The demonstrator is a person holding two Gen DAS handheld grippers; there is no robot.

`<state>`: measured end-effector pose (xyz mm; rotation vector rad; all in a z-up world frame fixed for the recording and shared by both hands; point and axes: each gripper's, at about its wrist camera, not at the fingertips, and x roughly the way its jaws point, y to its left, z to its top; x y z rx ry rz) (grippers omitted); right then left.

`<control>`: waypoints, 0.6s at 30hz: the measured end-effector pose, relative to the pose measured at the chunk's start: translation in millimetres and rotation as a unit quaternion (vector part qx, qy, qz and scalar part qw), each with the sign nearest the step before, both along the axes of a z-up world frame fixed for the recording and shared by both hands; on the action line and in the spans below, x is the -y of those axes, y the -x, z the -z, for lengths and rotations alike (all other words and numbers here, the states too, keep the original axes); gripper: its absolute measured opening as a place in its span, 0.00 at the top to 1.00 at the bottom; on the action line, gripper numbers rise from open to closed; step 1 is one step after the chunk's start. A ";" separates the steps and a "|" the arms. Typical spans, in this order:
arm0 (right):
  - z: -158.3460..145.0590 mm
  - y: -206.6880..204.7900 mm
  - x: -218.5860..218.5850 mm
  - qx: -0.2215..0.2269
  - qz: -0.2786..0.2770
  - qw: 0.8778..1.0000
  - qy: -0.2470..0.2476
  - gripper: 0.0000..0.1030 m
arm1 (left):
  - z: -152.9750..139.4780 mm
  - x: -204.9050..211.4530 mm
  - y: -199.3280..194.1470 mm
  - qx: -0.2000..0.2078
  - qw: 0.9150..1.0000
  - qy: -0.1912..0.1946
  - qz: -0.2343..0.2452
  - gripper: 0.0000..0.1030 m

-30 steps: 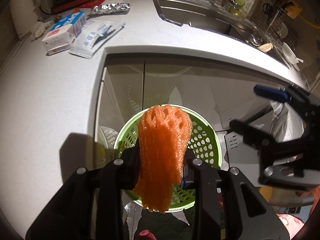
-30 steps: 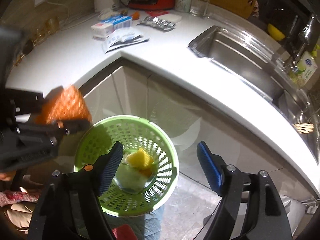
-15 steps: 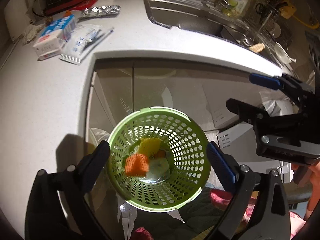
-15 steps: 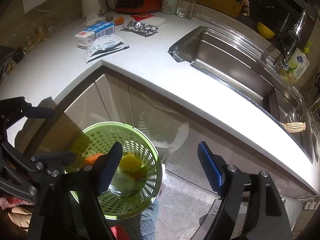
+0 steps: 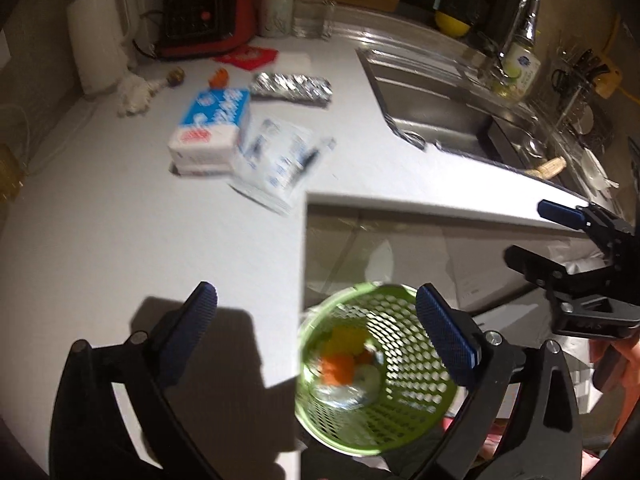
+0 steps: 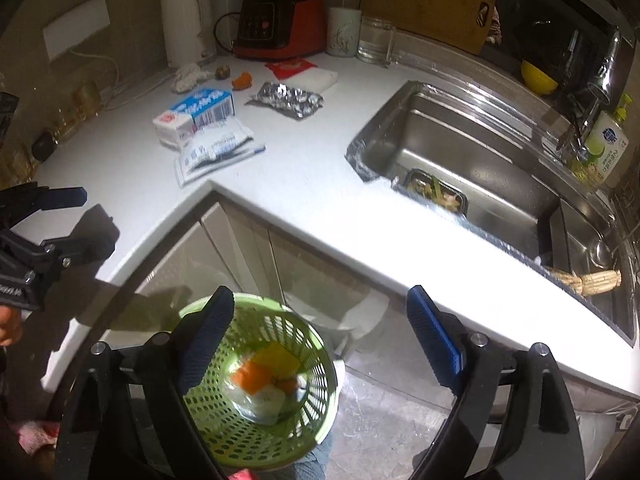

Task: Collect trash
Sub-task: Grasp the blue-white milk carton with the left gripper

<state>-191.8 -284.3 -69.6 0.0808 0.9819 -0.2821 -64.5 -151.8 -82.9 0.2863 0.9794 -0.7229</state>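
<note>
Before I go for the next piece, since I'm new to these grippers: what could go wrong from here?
The flat wrapper lies partly under the milk carton, so pulling it may drag the carton along. The crumpled foil is light and could slip from the open left gripper. The green basket sits on the floor beside the cabinet, so a careless drop could miss it.

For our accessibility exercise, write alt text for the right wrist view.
An open right gripper hangs above a green basket holding orange and yellow scraps, below a white counter with a milk carton, foil and a sink.
</note>
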 end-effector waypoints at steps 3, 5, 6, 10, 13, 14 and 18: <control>-11.3 -18.8 4.4 0.016 -0.007 1.000 0.000 0.14 | -6.9 -2.3 -28.7 0.017 1.000 0.000 -0.015 0.08; -17.8 -32.2 7.8 0.027 -0.014 1.000 -0.002 0.13 | -9.1 -4.3 -49.3 0.017 0.999 -0.001 -0.028 0.08; -21.0 -40.2 9.4 0.033 -0.017 0.999 -0.002 0.12 | -10.4 -5.1 -57.4 0.018 0.999 0.002 -0.033 0.08; -31.1 -69.0 16.4 0.054 -0.026 0.998 -0.003 0.08 | -15.9 -1.7 -88.3 0.016 0.999 0.019 -0.046 0.08; -35.3 -91.7 20.5 0.068 -0.035 0.997 -0.007 0.04 | -15.4 6.3 -106.1 0.013 0.998 0.023 -0.050 0.08; -35.9 -100.2 22.1 0.073 -0.038 0.997 -0.007 0.03 | -13.9 10.0 -112.1 0.012 0.998 0.023 -0.049 0.08; -34.3 -126.6 31.6 0.081 -0.046 0.995 -0.017 0.02 | -1.1 24.3 -134.0 0.007 0.998 0.011 -0.054 0.08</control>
